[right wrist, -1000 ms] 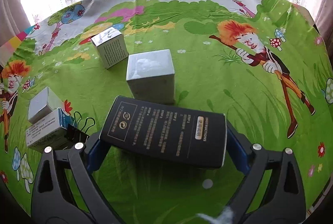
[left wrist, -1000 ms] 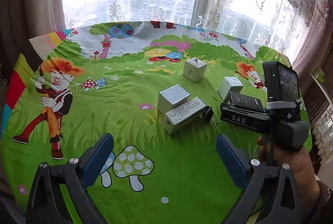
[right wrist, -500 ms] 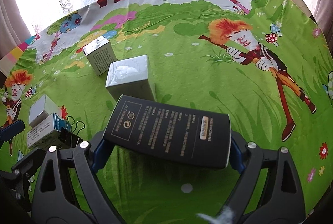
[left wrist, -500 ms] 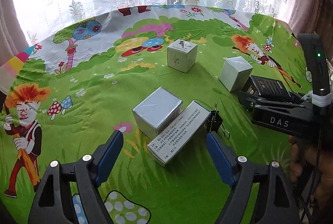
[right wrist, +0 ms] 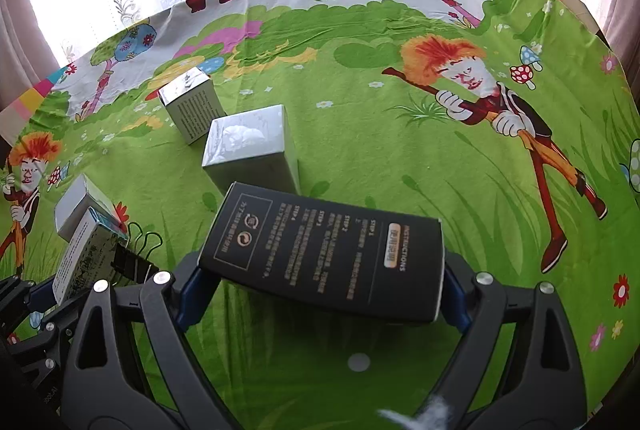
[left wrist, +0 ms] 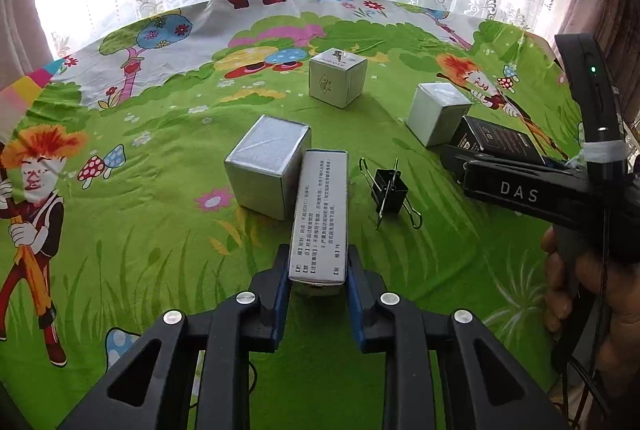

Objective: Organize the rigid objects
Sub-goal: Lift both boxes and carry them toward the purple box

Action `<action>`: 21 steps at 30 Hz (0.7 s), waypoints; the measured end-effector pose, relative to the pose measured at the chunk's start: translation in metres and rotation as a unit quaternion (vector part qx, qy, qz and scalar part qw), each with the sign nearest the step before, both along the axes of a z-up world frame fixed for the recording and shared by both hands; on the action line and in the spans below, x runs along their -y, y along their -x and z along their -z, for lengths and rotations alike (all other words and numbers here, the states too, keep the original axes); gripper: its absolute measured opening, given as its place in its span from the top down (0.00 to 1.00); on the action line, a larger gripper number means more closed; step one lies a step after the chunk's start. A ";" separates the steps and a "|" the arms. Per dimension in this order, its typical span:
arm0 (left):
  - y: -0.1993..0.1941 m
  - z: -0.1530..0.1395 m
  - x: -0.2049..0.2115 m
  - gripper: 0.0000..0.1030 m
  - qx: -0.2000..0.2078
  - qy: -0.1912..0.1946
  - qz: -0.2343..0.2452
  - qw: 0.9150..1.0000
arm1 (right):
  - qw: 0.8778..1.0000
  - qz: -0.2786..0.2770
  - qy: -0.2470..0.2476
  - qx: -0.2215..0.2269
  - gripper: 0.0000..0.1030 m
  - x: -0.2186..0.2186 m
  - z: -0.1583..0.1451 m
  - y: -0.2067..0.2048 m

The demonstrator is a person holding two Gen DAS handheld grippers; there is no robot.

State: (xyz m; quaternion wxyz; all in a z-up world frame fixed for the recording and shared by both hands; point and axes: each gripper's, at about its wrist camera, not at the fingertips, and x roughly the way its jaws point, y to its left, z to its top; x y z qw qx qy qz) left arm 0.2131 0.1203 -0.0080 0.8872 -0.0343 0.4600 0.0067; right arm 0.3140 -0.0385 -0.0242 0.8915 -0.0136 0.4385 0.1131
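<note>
A long white box [left wrist: 320, 214] with printed text lies on the green cartoon tablecloth [left wrist: 160, 230]. Its near end sits between the blue pads of my left gripper [left wrist: 318, 270], whose jaws are closing and touch both of its sides. A silver cube [left wrist: 268, 166] stands against the box's left side. My right gripper [right wrist: 320, 286] is shut on a flat black box [right wrist: 324, 254] with white print, held just above the cloth. In the left wrist view that black box [left wrist: 496, 142] shows at the right, in the right gripper a hand holds.
A black binder clip [left wrist: 390, 190] lies right of the white box. Farther back stand a white patterned cube [left wrist: 338, 78] and a silver box [left wrist: 438, 112], the latter close in front of the black box. Lace curtains hang behind the table's far edge.
My left gripper moved forward and down to the long white box, and its jaws went from wide open to closed in on the box's sides. The right gripper kept the black box, nearly still.
</note>
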 end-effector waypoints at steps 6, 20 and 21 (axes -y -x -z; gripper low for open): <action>0.032 -0.001 -0.004 0.75 -0.006 0.037 -0.053 0.998 | 1.000 -0.003 0.011 0.000 0.11 -0.002 0.000 0.003; 0.115 -0.014 -0.010 0.75 0.016 0.100 -0.163 0.981 | 0.998 -0.054 0.015 -0.004 0.11 -0.015 -0.006 0.044; 0.120 -0.015 -0.010 0.75 0.019 0.102 -0.167 0.980 | 0.998 -0.060 0.014 -0.001 0.11 -0.017 -0.010 0.050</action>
